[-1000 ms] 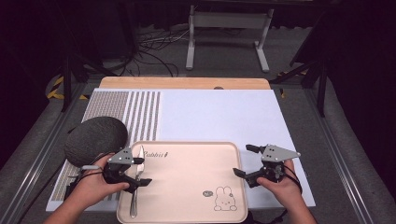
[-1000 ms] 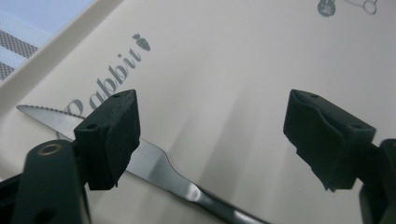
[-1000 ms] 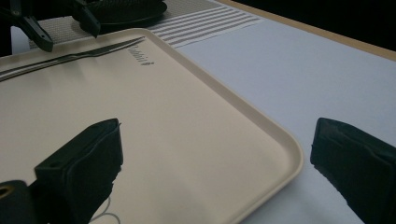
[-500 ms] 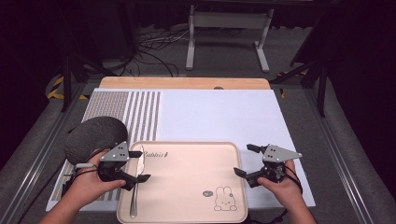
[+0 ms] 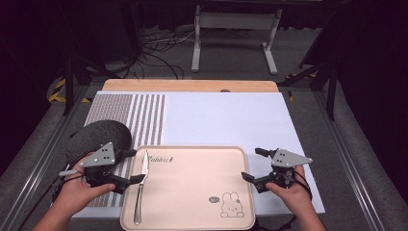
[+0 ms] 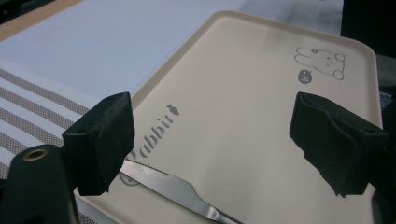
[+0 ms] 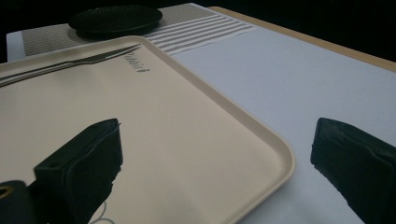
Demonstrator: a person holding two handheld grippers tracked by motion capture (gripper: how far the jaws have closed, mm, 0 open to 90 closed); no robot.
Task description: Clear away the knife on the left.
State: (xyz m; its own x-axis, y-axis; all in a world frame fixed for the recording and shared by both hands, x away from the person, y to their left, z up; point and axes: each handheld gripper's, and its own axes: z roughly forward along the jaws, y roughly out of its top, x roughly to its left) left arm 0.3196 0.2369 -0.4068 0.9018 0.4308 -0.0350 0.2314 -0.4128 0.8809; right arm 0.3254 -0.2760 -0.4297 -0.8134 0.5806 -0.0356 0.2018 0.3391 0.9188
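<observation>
A beige tray (image 5: 192, 192) with a rabbit print lies at the near edge of the mat. A table knife (image 5: 141, 185) rests along the tray's left side, blade pointing away from me. My left gripper (image 5: 136, 166) stands open just left of the knife's blade, with nothing held. In the left gripper view the knife (image 6: 173, 186) lies low between the spread jaws on the tray (image 6: 243, 93). My right gripper (image 5: 250, 163) is open at the tray's right rim. In the right gripper view its jaws straddle the tray's corner rim (image 7: 261, 144), and the knife (image 7: 70, 65) lies far off.
A dark round plate (image 5: 98, 137) sits on the striped left part of the white mat (image 5: 221, 120), just behind my left hand; it is at the far end in the right gripper view (image 7: 114, 18). A wooden table edge (image 5: 192, 85) runs along the back.
My left gripper has drawn back to the left, off the knife and toward the tray's left rim. The knife, the tray and the right gripper have stayed put.
</observation>
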